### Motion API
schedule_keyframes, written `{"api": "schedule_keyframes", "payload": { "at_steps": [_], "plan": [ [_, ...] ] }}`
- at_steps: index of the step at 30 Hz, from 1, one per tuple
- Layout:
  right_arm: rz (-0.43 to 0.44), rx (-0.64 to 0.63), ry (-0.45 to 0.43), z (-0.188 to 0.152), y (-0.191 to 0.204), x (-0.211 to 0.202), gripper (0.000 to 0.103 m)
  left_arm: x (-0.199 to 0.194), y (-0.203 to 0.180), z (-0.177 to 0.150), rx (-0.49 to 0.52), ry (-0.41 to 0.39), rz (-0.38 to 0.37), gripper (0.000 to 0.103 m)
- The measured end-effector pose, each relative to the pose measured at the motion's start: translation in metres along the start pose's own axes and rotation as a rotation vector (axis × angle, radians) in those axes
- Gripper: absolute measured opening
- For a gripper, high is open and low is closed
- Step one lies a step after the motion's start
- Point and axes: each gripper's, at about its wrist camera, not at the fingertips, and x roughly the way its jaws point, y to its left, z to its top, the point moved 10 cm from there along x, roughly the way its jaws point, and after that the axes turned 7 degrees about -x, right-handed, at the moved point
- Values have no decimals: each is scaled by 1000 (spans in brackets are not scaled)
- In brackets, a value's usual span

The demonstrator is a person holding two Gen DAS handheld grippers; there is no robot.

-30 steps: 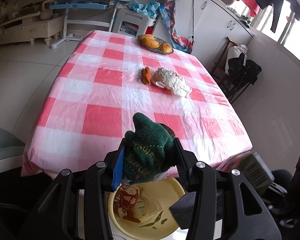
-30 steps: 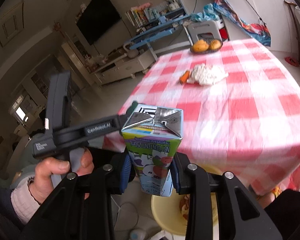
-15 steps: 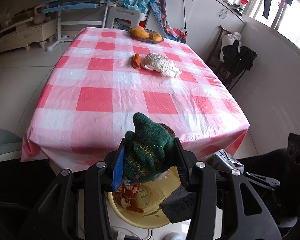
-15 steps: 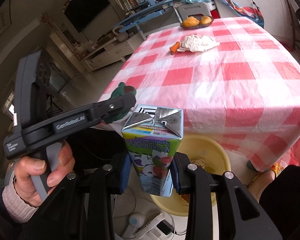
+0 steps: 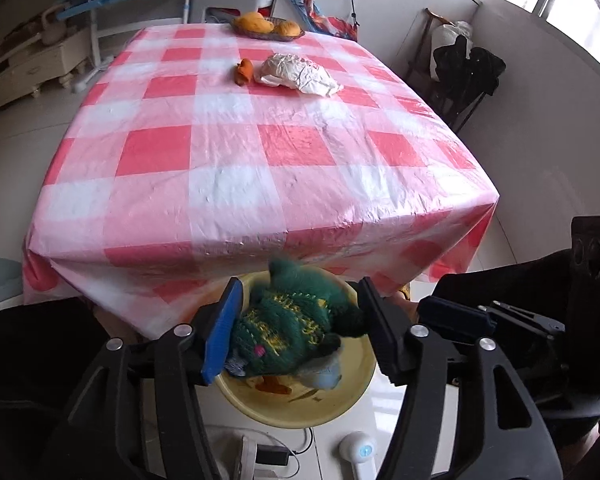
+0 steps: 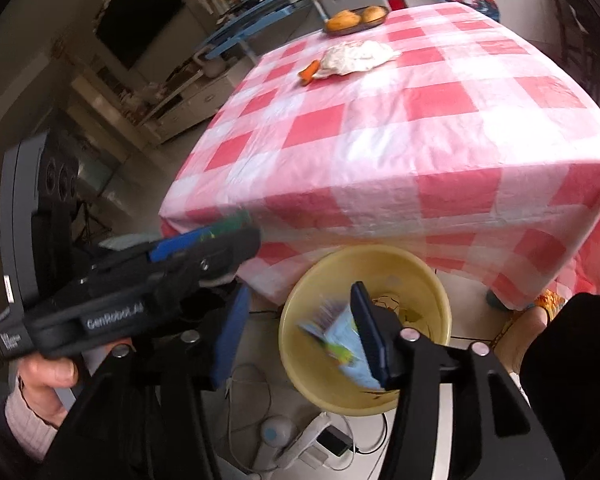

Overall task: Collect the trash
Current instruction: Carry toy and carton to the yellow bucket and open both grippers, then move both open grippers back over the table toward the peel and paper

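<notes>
Trash lay in two places: some over the yellow basin [image 5: 342, 412] on the floor under the table's near edge, some up on the checked tablecloth [image 5: 228, 148]. A green knitted toy [image 5: 296, 320], blurred, sat between the left gripper [image 5: 300, 330] fingers above the basin; the jaws had just been opening and stood spread, the right pad clear of the wool, while whether the blue left pad touched it could not be told. In the right wrist view a milk carton [image 6: 340, 340], smeared by motion and tilted, was inside the basin's rim, against or just beside the right gripper [image 6: 300, 334] finger on the right; these jaws had also just been opening and stood wide, the blue left pad well apart from the carton. A hand [image 6: 46, 376] in a pink cuff held the left gripper's handle. Toward the far end of the table lay a crumpled white wrapper [image 5: 300, 76] with an orange peel [image 5: 244, 72] just beside it, and at the far edge a dish of oranges [image 5: 266, 26].
</notes>
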Motion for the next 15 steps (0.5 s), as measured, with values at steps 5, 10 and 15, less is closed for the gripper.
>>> {"api": "schedule_keyframes", "payload": {
  "at_steps": [5, 10, 15],
  "plan": [
    [-13, 19, -27, 4, -4, -6, 56, -10, 6, 11, -37, -53, -12, 60],
    [-52, -21, -89, 14, -2, -17, 60, -27, 16, 30, -87, -139, -23, 60],
    [-93, -137, -132, 38, 9, -24, 68, -34, 32, 63, -141, -180, -1, 62]
  ]
}}
